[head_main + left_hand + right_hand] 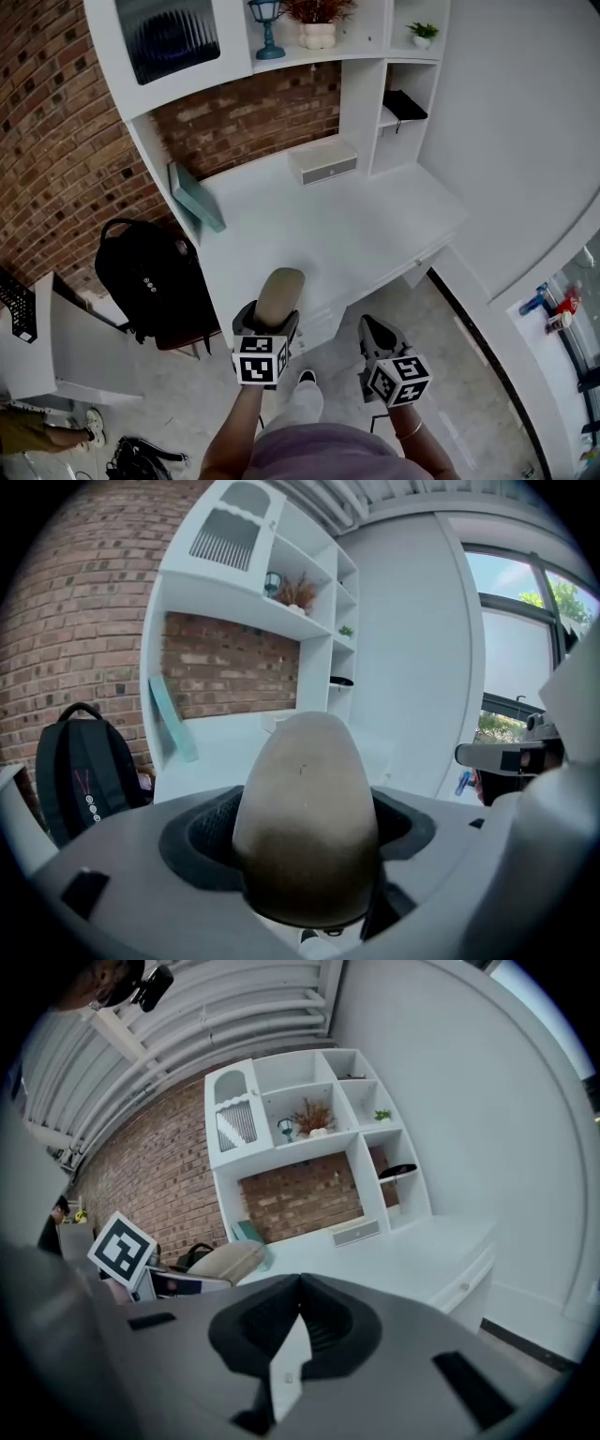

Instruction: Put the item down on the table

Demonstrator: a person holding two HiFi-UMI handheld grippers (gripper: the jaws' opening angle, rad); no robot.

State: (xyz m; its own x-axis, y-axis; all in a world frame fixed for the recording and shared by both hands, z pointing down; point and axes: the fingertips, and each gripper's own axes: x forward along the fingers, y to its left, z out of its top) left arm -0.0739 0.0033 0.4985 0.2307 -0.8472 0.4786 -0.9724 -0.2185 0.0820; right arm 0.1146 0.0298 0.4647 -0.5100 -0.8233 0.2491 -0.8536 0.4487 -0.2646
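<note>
A person at a white table (366, 230) holds a beige, egg-shaped item (279, 292) clamped between the jaws of the left gripper (269, 320); the item is in the air at the table's front edge, its rounded end pointing toward the shelves. The right gripper (375, 331), its jaws pressed together on nothing, hangs beside it over the floor. A black backpack (141, 272) sits to the table's left.
</note>
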